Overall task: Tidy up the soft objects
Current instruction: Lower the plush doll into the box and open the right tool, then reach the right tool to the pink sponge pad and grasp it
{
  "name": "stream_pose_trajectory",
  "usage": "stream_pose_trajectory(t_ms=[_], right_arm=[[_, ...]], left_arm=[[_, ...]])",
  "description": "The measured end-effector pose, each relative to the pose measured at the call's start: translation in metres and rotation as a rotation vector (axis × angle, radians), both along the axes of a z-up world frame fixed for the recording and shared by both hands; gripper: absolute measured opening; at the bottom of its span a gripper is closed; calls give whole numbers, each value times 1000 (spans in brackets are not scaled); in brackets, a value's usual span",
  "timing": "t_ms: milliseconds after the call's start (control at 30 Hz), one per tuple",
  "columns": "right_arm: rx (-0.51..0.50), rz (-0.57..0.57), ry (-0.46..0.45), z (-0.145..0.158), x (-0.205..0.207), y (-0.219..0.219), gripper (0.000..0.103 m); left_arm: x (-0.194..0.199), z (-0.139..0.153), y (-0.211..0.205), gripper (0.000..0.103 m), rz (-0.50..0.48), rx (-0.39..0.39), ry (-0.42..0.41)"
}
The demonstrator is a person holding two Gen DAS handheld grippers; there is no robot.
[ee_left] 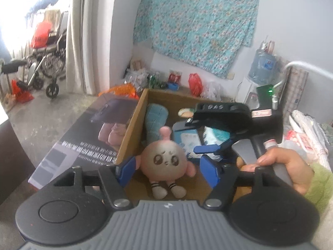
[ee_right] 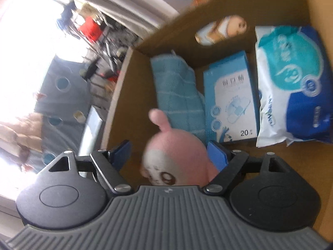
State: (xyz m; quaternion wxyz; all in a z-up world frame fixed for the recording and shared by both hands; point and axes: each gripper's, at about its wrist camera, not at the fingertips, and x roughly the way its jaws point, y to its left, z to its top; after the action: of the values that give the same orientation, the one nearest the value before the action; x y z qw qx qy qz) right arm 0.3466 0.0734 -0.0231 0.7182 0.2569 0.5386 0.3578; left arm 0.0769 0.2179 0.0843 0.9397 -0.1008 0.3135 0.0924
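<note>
A pink round plush toy (ee_left: pixel 164 162) with a drawn face and striped legs sits at the near end of an open cardboard box (ee_left: pixel 133 123). My left gripper (ee_left: pixel 169 167) straddles it, open: the left pad brushes the toy's arm and the right pad stands clear. My right gripper (ee_right: pixel 168 153) is also open around the same toy (ee_right: pixel 177 156), with a gap on its left side. In the left wrist view the right gripper's blue fingers (ee_left: pixel 206 149) reach in from the right. A teal towel (ee_right: pixel 177 91), a blue carton (ee_right: pixel 231 100) and a wipes pack (ee_right: pixel 291 79) lie deeper in the box.
A small doll-like soft toy (ee_right: pixel 220 29) rests against the box's far wall (ee_right: pixel 187 33). A dark printed carton (ee_left: pixel 87 135) lies left of the box. A hand (ee_left: pixel 281 166) in a green sleeve grips the right tool. A wheelchair (ee_left: pixel 47 62) stands far left.
</note>
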Motion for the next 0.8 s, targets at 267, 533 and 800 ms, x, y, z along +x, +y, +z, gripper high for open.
stream_pose_trajectory(t_ms=[267, 533, 800], right_arm=[[272, -6, -185, 62, -80, -110, 88], [199, -126, -368, 76, -160, -250, 89], [-74, -357, -409, 90, -170, -384, 89]], left_arm=[[-29, 18, -64, 91, -158, 42, -106], [-47, 7, -158, 95, -418, -1, -148], [-14, -18, -247, 95, -635, -7, -118]])
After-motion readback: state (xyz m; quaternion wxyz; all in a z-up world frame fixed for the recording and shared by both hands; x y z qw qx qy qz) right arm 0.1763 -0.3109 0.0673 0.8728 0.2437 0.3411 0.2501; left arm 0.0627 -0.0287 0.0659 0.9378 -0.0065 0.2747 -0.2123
